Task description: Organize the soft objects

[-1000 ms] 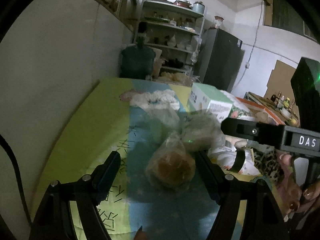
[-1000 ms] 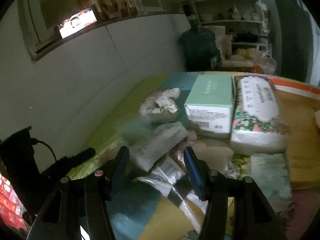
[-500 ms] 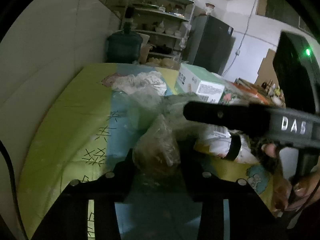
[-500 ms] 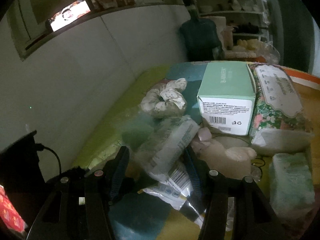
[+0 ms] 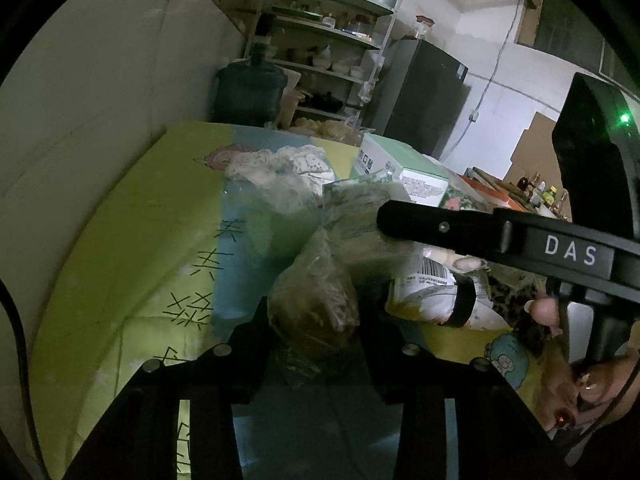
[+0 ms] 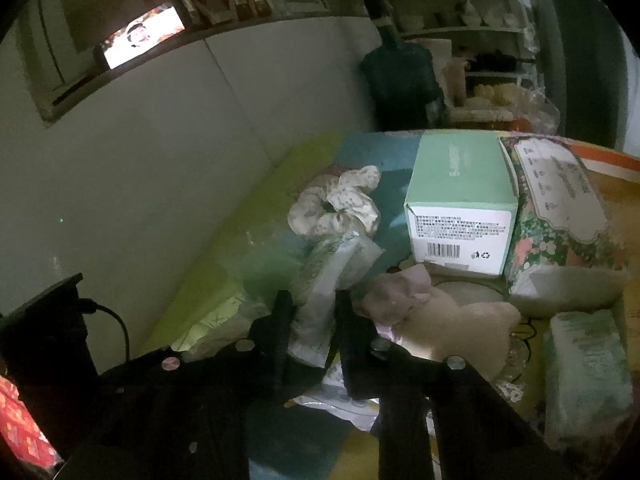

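In the left wrist view my left gripper [image 5: 314, 316] is shut on a clear plastic bag with a brown bun [image 5: 314, 304] inside, just above the green and blue mat [image 5: 132, 240]. In the right wrist view my right gripper [image 6: 312, 308] is shut on a soft white and green tissue pack [image 6: 324, 280], which stands up between the fingers. The right gripper's finger [image 5: 440, 228] crosses the left wrist view above a white printed pouch [image 5: 432, 292]. A cream scrunchie [image 6: 336, 204] lies behind the pack, and a beige plush toy [image 6: 452, 316] lies to its right.
A mint green box [image 6: 460, 204], a floral tissue pack [image 6: 560, 216] and a pale green tissue pack [image 6: 588, 372] sit to the right. A wall [image 6: 140, 160] runs along the left. A water bottle [image 5: 250, 92], shelves [image 5: 328, 40] and a fridge [image 5: 424, 96] stand behind.
My left gripper has closed on the bagged bun and lifted it slightly. My right gripper has moved forward and closed on the tissue pack.
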`<action>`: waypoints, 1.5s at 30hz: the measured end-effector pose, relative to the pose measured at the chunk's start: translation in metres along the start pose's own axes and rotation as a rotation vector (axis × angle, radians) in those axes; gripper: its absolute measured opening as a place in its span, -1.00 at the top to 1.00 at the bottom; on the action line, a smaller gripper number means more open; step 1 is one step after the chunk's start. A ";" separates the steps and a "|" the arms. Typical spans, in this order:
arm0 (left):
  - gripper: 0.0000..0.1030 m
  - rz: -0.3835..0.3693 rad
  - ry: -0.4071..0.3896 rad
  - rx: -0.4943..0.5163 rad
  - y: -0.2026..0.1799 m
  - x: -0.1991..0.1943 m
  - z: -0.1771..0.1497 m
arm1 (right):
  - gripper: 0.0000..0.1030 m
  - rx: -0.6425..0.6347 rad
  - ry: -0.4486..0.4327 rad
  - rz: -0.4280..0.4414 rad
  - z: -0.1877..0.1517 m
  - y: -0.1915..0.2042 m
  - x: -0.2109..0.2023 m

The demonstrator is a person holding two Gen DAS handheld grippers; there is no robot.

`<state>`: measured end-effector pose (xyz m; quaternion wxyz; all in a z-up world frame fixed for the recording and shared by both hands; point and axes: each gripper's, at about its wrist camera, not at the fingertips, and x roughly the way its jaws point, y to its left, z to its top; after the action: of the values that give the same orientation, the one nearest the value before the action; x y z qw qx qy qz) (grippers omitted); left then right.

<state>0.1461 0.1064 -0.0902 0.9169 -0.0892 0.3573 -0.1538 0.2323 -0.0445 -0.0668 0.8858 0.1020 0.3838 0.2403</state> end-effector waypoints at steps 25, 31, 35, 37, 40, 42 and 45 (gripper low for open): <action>0.22 0.043 -0.127 -0.018 -0.013 -0.038 0.009 | 0.65 0.008 -0.131 0.004 -0.003 -0.006 -0.060; 0.22 0.040 -0.156 0.014 -0.032 -0.046 0.018 | 0.65 0.017 -0.170 0.002 -0.004 -0.012 -0.081; 0.22 0.028 -0.169 0.034 -0.046 -0.049 0.024 | 0.65 0.025 -0.191 -0.001 -0.006 -0.017 -0.092; 0.22 0.023 -0.173 0.047 -0.054 -0.050 0.027 | 0.65 0.031 -0.201 -0.003 -0.006 -0.021 -0.098; 0.22 0.012 -0.178 0.063 -0.066 -0.049 0.033 | 0.65 0.039 -0.215 -0.008 -0.006 -0.026 -0.107; 0.22 0.004 -0.178 0.071 -0.073 -0.049 0.036 | 0.65 0.044 -0.225 -0.012 -0.007 -0.030 -0.112; 0.22 -0.012 -0.179 0.089 -0.087 -0.046 0.041 | 0.65 0.053 -0.241 -0.019 -0.007 -0.036 -0.121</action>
<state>0.1231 0.0429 -0.0084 0.9472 -0.0640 0.2662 -0.1666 0.1682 -0.1370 -0.0087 0.9247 0.1498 0.2818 0.2077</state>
